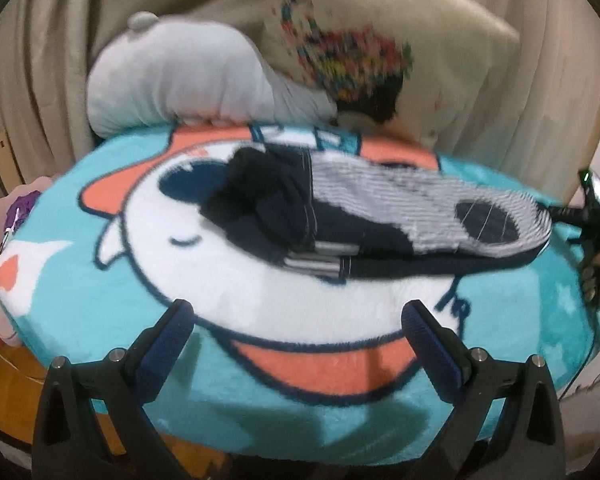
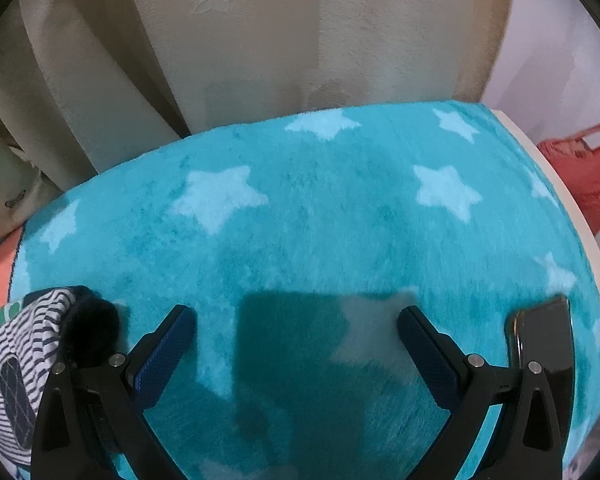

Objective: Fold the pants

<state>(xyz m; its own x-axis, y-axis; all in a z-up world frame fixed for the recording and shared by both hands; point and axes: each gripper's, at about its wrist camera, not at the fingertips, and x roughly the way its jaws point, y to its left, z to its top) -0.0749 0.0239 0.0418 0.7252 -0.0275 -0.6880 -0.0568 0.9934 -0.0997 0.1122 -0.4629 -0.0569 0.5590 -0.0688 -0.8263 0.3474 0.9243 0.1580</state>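
Across the middle of the left wrist view, the pants [image 1: 364, 216] lay folded on the teal blanket [image 1: 100, 308], above the left gripper [image 1: 300, 314], spread wide and empty. Lower left of the right wrist view held the pants' edge [image 2: 24, 332] beside the right gripper [image 2: 296, 318], equally wide, a phone [image 2: 544, 344] lower right.

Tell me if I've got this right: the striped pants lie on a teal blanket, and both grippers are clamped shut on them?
Not quite. The striped pants do lie on the teal blanket, but the left gripper and right gripper are both open and empty, as each wrist view shows.
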